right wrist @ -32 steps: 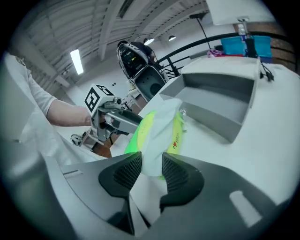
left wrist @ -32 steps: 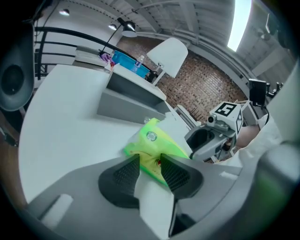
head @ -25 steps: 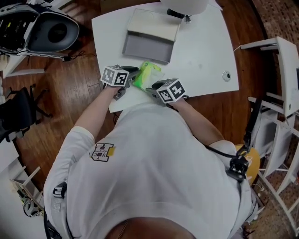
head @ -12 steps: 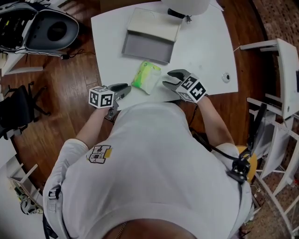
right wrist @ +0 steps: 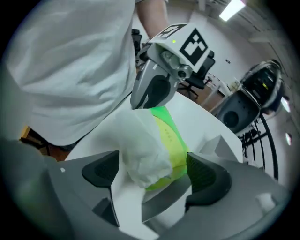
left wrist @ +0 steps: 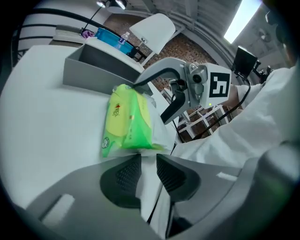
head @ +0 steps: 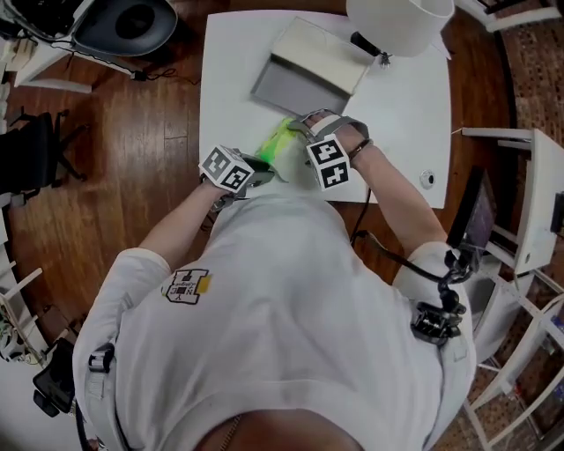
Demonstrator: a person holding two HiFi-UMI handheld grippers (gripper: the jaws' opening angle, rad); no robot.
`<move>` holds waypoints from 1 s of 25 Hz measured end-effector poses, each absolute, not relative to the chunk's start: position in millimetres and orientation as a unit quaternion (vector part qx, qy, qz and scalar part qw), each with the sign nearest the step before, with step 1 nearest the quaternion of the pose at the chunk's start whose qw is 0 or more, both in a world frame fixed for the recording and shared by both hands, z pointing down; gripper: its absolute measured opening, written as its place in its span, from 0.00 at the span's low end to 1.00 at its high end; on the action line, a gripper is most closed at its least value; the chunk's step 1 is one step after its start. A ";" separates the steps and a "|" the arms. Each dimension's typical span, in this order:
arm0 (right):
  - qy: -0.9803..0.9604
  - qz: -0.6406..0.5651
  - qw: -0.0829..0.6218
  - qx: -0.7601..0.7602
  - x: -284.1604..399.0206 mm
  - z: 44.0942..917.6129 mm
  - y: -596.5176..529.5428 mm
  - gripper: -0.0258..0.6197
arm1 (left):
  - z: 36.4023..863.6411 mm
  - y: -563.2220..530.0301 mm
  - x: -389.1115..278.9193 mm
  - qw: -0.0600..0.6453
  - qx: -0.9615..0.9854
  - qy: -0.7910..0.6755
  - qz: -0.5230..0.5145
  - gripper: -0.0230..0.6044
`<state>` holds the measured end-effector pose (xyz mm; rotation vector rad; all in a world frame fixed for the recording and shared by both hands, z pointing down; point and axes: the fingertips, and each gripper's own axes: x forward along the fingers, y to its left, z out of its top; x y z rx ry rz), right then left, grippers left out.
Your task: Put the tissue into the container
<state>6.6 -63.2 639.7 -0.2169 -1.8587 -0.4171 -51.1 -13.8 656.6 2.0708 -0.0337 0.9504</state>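
A green tissue pack [head: 280, 141] lies on the white table [head: 405, 97], just in front of the grey open container [head: 304, 75]. White tissue [right wrist: 140, 154] bulges from the pack [right wrist: 172, 140]. My right gripper [head: 298, 139] points steeply down and straddles the pack; its jaws have just been opening and stand wide, with pack and tissue between them and the pads off both. My left gripper [head: 264, 165] sits at the pack's near end [left wrist: 129, 124], its jaws a narrow slit apart with nothing seen in it. In the left gripper view, the right gripper [left wrist: 150, 103] arches over the pack.
A white lamp shade [head: 397, 22] hangs over the table's far right. A small round object [head: 427, 179] lies near the right edge. A black machine [head: 132, 19] sits on the wooden floor at the far left. White furniture [head: 529, 211] stands to the right.
The right gripper has rolled over, moved left onto the pack and opened its jaws around it. The left gripper has swung back right to the pack's near end.
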 end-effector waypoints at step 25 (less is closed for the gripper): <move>-0.826 -0.134 0.547 0.012 -12.2 579.2 -98.4 0.55 | 561.1 -74.6 -71.7 0.327 0.881 -0.048 0.338 0.16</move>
